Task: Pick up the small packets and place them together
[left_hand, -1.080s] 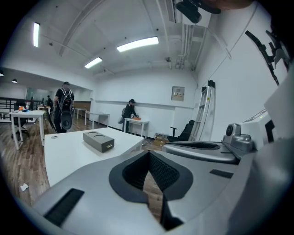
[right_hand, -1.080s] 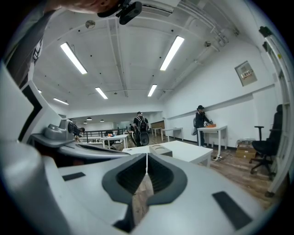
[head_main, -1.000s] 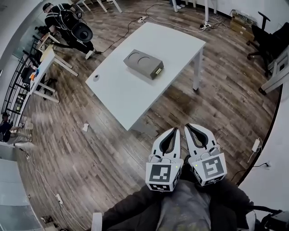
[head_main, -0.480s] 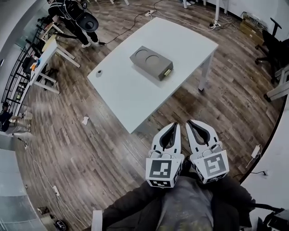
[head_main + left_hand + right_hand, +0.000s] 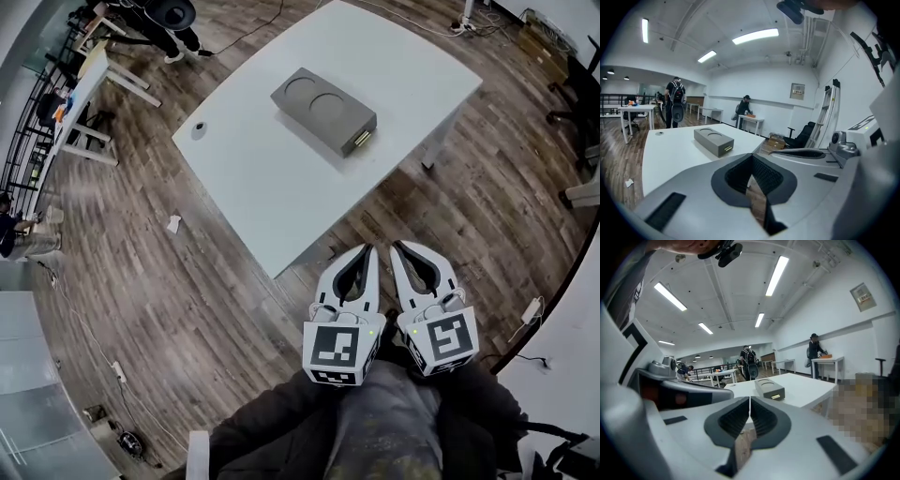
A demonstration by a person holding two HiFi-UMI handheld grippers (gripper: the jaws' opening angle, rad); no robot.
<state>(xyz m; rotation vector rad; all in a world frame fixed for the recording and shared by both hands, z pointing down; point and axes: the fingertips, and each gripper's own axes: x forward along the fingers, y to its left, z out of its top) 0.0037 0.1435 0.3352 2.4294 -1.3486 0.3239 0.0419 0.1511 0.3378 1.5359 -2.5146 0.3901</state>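
Near the person's chest, short of the near corner of the table (image 5: 281, 192), the left tongs (image 5: 367, 253) and the right tongs (image 5: 399, 247) are held side by side, nearly touching. Their marker cubes (image 5: 339, 352) face the body and their tips face the table. Both pairs are closed tip to tip with nothing between the pads. Each gripper view confirms this, showing only wooden floor (image 5: 187, 291) through the opening behind the tips. This appears to be a carrying posture for the approach. Nothing is within reach, so the tongs have no reason to stand apart.

No small packets can be made out in any view. A grey box (image 5: 323, 111) with two round recesses lies well apart from the tongs, toward the far side of the table. A pale strip (image 5: 362, 141) shows at its near right end, and whether that is a packet cannot be told. A small round object (image 5: 199, 129) sits near the left edge.

Both tongs point forward and slightly downward, parallel, with the arms drawn in. Before any grasp, the tongs would need to open.
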